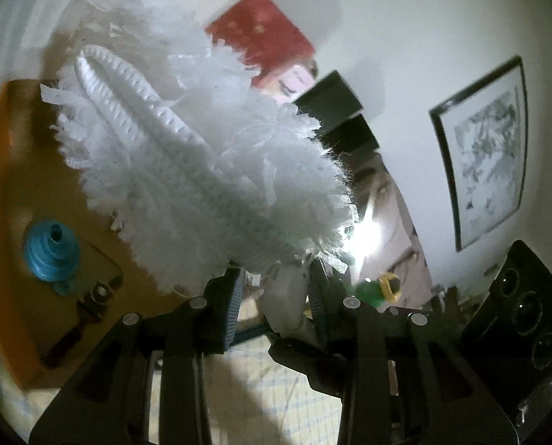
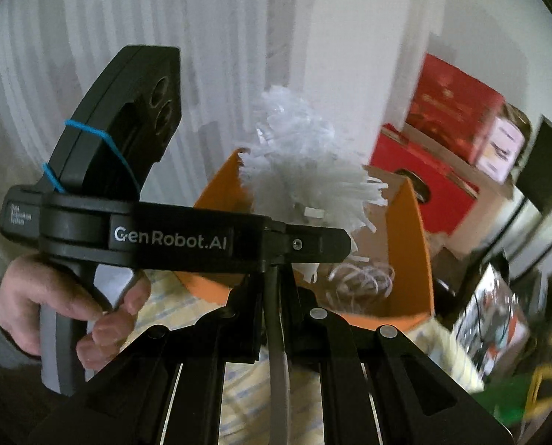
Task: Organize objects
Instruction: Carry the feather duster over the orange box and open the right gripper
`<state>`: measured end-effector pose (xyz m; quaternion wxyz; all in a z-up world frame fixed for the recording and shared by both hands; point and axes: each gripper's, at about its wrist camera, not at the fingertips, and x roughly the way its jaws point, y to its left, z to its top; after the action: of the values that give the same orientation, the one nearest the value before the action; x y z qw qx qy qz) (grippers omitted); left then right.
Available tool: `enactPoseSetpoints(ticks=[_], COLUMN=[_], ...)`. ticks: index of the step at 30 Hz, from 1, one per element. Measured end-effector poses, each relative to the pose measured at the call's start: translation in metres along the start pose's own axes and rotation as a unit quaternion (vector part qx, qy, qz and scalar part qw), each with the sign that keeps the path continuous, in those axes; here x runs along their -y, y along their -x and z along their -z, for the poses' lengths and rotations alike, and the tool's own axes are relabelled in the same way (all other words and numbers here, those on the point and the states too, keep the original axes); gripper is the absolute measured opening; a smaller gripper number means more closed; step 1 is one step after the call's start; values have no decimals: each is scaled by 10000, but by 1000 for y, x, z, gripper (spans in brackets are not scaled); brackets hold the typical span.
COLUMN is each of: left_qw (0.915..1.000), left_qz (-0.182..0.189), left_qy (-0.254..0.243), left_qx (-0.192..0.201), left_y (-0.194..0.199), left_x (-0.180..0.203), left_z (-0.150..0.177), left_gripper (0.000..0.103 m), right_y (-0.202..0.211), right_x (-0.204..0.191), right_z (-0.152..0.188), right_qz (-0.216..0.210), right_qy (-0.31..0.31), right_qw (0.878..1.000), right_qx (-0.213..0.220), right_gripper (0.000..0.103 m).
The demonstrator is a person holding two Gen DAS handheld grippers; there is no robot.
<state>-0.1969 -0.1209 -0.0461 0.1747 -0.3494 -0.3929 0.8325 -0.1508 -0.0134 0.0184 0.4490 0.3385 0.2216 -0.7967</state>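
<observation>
A white fluffy duster (image 1: 187, 155) fills the left wrist view, with my left gripper (image 1: 276, 291) shut on the pale neck below its head. From the right wrist view the duster head (image 2: 301, 178) hangs over an open orange box (image 2: 420, 241). Its thin grey handle (image 2: 277, 352) runs back between the fingers of my right gripper (image 2: 276, 289), which is shut on it. The left gripper's black body (image 2: 172, 237) crosses that view, held by a hand (image 2: 72, 311). The right gripper's body (image 1: 524, 315) shows at the lower right of the left wrist view.
Inside the orange box (image 1: 1, 185) lie a blue funnel-shaped piece (image 1: 51, 252), a dark tool (image 1: 90, 307) and a coil of white cord (image 2: 361, 278). Red cartons (image 2: 424, 178) are stacked behind. A framed picture (image 1: 487, 174) hangs on the white wall. A checked cloth (image 1: 276, 400) lies below.
</observation>
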Motion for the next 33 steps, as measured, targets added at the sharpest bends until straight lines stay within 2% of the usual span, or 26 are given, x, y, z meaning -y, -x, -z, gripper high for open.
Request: enactPoseSetpoints(ticks=[10,13,18,23,26,30,33], left_qw=[9991,9987,9983,9988,9987,9968,9934], left_qz=[-105,-122,-147,-341,-446,-649,-781], left_qy=[408,486,538,284,76,-353,-768], left_qx=[-76,-125,-148,-202,-241,-298,-328], left_y=[-13,-19,-32,-32,-30,-24,-19], left_x=[-63,-76,-66,-56,-45,-28,-9], left_z=[-16,-20,-27,-26,-24,-17,-8], left_gripper=[30,29,29,32,40,59,70], right_y=[-55,-66,-89,-98,-101,-73,-51], right_x=[19,26,45,73,90,100,102], right_z=[-15,-18,-20,-21,-19,-16,-15], right_qz=[-413,-414,-33,566,961,906,881], right_qy=[781,968,1160,964,556,-118,-451], right_qw=[9944,9916,9874,9897,9903,9948,9949], right_qx=[-574,-753,-1076,-892,-839,-447,-204], right_gripper=[8,8,9,10,11,16,34])
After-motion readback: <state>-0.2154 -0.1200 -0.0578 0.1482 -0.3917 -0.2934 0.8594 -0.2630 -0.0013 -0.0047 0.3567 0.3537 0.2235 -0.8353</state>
